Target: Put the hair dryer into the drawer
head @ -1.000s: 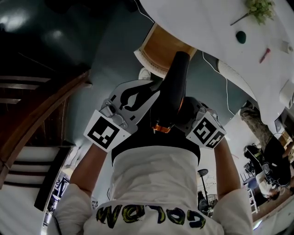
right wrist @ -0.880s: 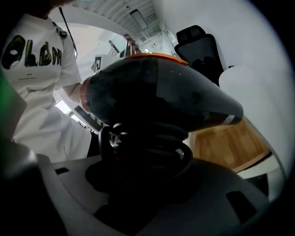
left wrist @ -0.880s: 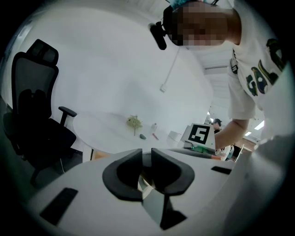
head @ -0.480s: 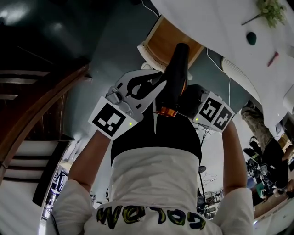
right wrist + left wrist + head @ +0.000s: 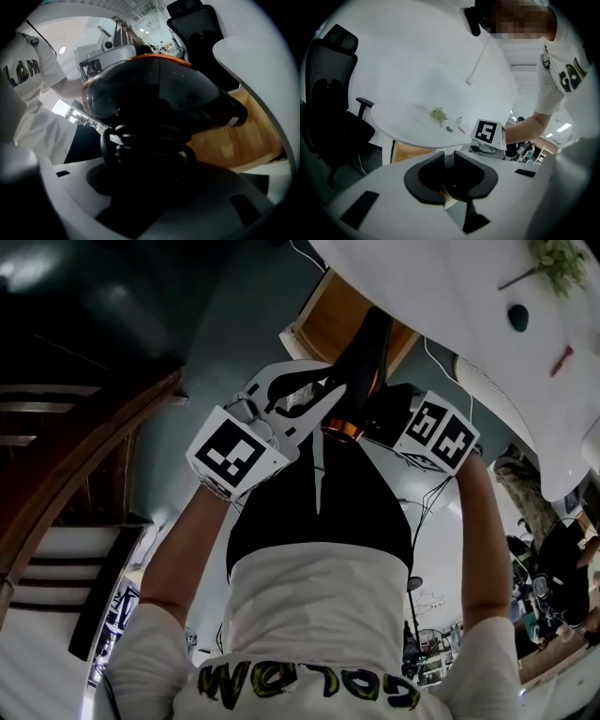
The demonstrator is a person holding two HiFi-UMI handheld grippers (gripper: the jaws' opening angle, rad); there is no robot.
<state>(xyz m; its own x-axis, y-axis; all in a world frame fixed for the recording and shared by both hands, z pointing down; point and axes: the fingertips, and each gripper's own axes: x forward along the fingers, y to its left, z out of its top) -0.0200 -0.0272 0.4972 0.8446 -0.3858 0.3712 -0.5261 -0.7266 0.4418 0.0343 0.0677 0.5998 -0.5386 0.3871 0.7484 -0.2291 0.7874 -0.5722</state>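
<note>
- The right gripper (image 5: 150, 152) is clamped on the black hair dryer with an orange ring (image 5: 159, 89). Its jaws stand fairly wide because they close on the bulky part wound with black cord (image 5: 150, 138), apparently the handle. That grip leaves the barrel free to lead.
- In the head view the hair dryer (image 5: 364, 352) is in the air, nozzle forward, over the open drawer with a wooden floor (image 5: 328, 322). The drawer sits just under the white table (image 5: 450, 296). The dryer is not yet inside.
- The left gripper (image 5: 452, 161) has its jaws pressed together, with nothing recognisable between them. It lies close alongside the dryer's rear end, probably as a steadying rest rather than a grip. Whether it actually touches the dryer cannot be told.
- The drawer stands pulled out, so bare wood lies directly beyond the barrel. The dryer looks ready to be lowered in and let go.
- The wound cord is the likely snag, since a loose loop could catch the drawer's front edge.
</note>
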